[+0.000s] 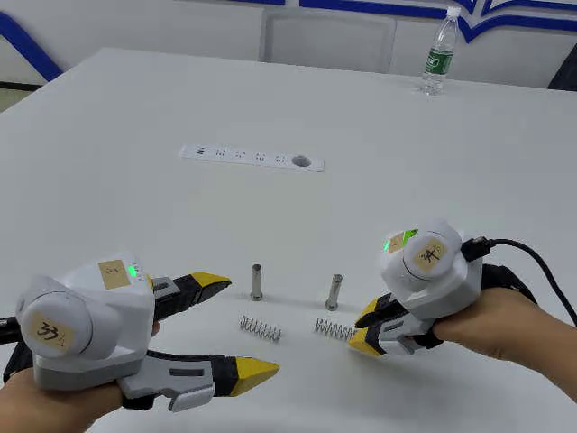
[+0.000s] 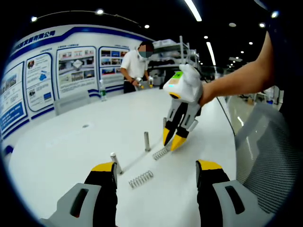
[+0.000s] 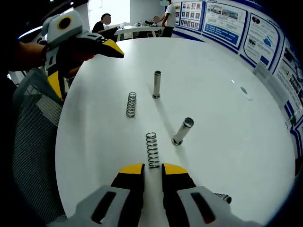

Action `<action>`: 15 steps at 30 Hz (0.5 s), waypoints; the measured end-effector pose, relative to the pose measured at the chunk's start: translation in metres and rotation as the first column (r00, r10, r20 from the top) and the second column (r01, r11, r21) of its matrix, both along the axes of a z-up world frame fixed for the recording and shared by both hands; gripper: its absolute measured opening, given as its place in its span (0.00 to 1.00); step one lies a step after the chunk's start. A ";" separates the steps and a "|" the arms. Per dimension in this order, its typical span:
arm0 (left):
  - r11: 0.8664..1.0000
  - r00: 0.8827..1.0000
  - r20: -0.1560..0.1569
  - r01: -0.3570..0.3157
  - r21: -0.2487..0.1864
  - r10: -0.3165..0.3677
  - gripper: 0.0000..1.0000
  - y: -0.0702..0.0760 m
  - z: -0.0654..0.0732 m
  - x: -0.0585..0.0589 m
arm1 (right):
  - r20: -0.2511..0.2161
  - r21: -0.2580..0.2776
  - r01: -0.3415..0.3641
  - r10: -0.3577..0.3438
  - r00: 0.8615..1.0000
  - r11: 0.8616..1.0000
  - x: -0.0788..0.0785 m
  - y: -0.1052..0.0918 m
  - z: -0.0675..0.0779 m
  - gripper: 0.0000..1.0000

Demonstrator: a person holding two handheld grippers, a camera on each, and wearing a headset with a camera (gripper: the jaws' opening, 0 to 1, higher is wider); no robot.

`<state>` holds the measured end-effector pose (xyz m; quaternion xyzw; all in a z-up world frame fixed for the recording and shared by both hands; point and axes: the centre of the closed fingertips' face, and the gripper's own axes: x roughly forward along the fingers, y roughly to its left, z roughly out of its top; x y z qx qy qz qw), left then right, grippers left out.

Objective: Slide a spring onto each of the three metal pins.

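Two short metal pins stand upright on the white table [image 1: 135,135], the left pin [image 1: 257,281] and the right pin [image 1: 334,291]. A spring [image 1: 261,327] lies in front of the left pin. A second spring [image 1: 334,329] lies in front of the right pin. My right gripper [image 1: 362,329] is low over the table, its jaws a narrow gap apart, and the near end of that second spring [image 3: 152,149] lies at the mouth between its fingertips [image 3: 131,169]. My left gripper [image 1: 233,327] is held wide open at the lower left, pointing at the first spring [image 2: 141,178], and holds nothing.
A white power strip [image 1: 248,156] lies mid-table beyond the pins. A water bottle [image 1: 439,54] stands at the far right edge, and a chair back [image 1: 329,36] is behind the table. A black cable [image 1: 532,257] trails from the right gripper. A person [image 2: 135,66] stands in the background.
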<state>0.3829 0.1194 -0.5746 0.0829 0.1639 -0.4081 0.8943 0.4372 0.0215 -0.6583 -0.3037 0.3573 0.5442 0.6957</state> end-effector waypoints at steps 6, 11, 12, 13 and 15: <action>1.000 1.000 -0.002 0.007 0.002 -0.007 0.69 -0.003 -0.001 -0.001 | -0.005 -0.013 -0.011 0.011 1.000 1.000 0.000 0.001 -0.005 0.14; 1.000 1.000 -0.002 0.011 0.001 -0.011 0.68 -0.004 -0.001 -0.001 | -0.004 -0.024 -0.022 0.021 1.000 0.999 0.000 0.002 -0.008 0.13; 1.000 1.000 -0.002 0.011 0.001 -0.011 0.68 -0.004 -0.001 -0.001 | -0.007 -0.020 -0.022 0.022 1.000 1.000 0.000 0.002 -0.008 0.12; 1.000 1.000 -0.002 0.012 0.002 -0.012 0.68 -0.004 -0.001 -0.001 | -0.005 -0.021 -0.020 0.020 1.000 1.000 0.001 0.002 -0.008 0.12; 1.000 1.000 -0.002 0.013 0.001 -0.013 0.68 -0.005 -0.001 -0.001 | -0.010 -0.017 -0.018 0.018 1.000 1.000 0.000 0.002 -0.008 0.12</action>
